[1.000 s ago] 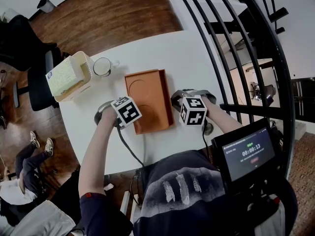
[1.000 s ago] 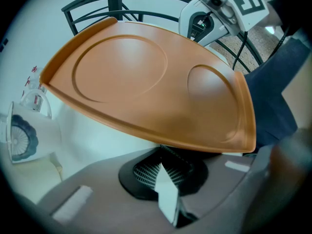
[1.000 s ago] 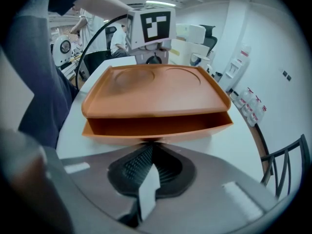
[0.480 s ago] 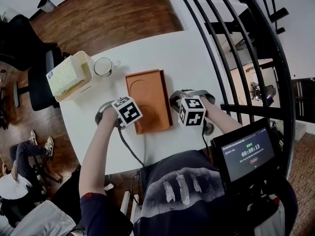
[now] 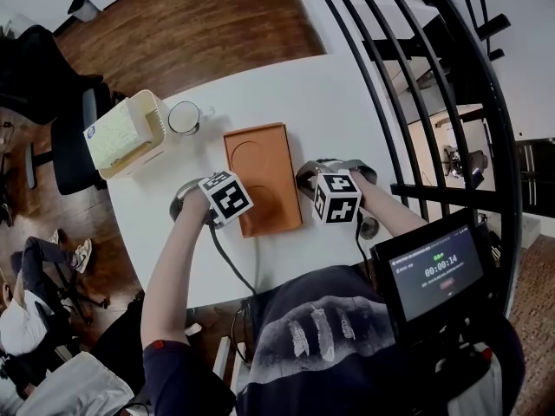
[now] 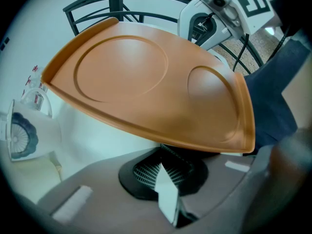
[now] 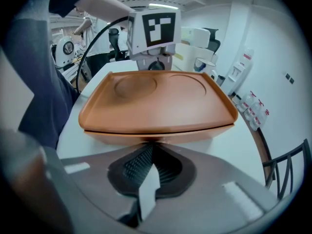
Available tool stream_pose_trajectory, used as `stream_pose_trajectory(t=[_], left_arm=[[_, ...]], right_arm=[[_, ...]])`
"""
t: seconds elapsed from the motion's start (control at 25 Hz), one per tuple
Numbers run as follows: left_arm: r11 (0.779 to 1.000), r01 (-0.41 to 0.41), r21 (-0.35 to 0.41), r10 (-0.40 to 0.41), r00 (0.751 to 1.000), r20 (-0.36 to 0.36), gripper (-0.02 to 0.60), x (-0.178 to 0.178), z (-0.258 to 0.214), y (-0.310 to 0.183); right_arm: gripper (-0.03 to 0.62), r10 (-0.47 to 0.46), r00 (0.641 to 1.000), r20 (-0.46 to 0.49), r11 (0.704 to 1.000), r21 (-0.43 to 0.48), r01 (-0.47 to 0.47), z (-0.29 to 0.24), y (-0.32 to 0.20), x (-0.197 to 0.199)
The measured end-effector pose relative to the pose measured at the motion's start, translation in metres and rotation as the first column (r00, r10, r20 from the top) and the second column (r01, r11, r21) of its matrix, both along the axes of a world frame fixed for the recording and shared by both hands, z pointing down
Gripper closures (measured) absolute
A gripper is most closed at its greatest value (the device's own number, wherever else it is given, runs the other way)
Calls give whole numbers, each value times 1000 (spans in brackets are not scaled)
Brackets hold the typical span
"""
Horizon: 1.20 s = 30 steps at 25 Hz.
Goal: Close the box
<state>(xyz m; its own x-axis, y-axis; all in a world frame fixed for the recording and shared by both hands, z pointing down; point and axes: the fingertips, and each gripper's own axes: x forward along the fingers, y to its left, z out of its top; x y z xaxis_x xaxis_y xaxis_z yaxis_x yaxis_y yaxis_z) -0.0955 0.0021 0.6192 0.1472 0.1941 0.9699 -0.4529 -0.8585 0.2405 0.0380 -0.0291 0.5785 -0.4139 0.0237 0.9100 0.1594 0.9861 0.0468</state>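
Note:
A flat orange box [image 5: 260, 176] lies on the white table [image 5: 329, 102], its lid with two round recesses facing up. My left gripper [image 5: 232, 204] is at the box's left edge and my right gripper [image 5: 314, 196] at its right edge. In the left gripper view the jaws [image 6: 168, 152] are shut, their tips tucked under the overhanging lid rim of the box [image 6: 146, 87]. In the right gripper view the shut jaws [image 7: 152, 145] touch the side of the box [image 7: 156, 101], where a thin seam runs between lid and base.
A cream lidded container [image 5: 126, 134] and a clear mug [image 5: 183, 117] stand at the table's far left. Black curved railing [image 5: 416, 76] runs along the right. A timer screen [image 5: 438, 271] sits near my body. A person [image 5: 35, 293] is on the floor at left.
My right gripper has edged slightly left toward the box. The left gripper and box stay put. The person on the floor has shifted.

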Motion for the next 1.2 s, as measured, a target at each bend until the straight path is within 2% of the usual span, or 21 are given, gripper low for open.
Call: stream_pose_trajectory(t=[0.64, 0.84, 1.0, 1.2], left_arm=[[1000, -20, 12, 19, 1000, 3, 565, 2, -2, 2], [1000, -9, 0, 9, 1000, 0, 565, 1, 0, 2], [1000, 15, 1, -15, 1000, -13, 565, -1, 1, 1], [1000, 20, -1, -20, 1000, -15, 565, -6, 5, 0]], right_arm=[[589, -14, 1000, -12, 1000, 11, 14, -2, 3, -3], [589, 41, 999, -23, 999, -28, -42, -1, -1, 0], [589, 84, 992, -94, 996, 22, -82, 10, -17, 27], [589, 175, 975, -134, 985, 20, -174, 20, -32, 57]])
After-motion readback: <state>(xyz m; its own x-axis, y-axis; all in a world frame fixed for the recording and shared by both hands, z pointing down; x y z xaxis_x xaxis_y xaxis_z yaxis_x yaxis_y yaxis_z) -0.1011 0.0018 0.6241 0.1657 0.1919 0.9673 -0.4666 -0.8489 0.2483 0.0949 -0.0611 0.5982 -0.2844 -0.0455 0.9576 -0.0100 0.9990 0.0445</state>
